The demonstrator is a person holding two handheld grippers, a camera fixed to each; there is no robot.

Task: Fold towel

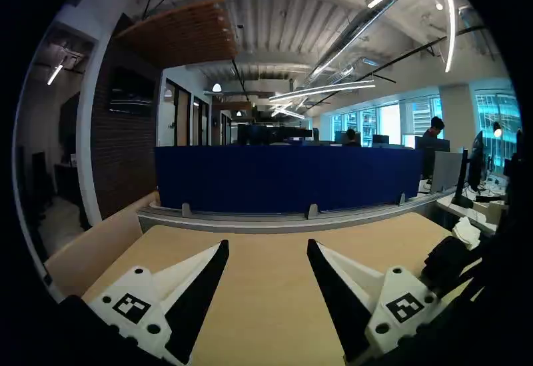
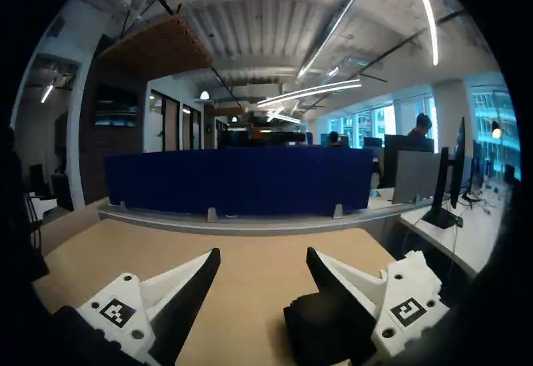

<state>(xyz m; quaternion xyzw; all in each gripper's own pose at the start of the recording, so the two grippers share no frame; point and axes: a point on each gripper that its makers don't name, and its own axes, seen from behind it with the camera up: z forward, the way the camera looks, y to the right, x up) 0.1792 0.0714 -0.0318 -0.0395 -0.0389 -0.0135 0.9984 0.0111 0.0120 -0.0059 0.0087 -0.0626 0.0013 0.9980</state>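
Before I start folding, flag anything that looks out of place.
One thing: a dark bunched lump sits on the table close beside the right claw, crumpled rather than flat. Whether it is the towel is unclear. Nothing else stands out.

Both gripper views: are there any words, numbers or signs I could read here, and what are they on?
None readable.
Square markers on the left gripper and right gripper: black-and-white patterns, not letters.
Wall screen: dark, nothing legible.
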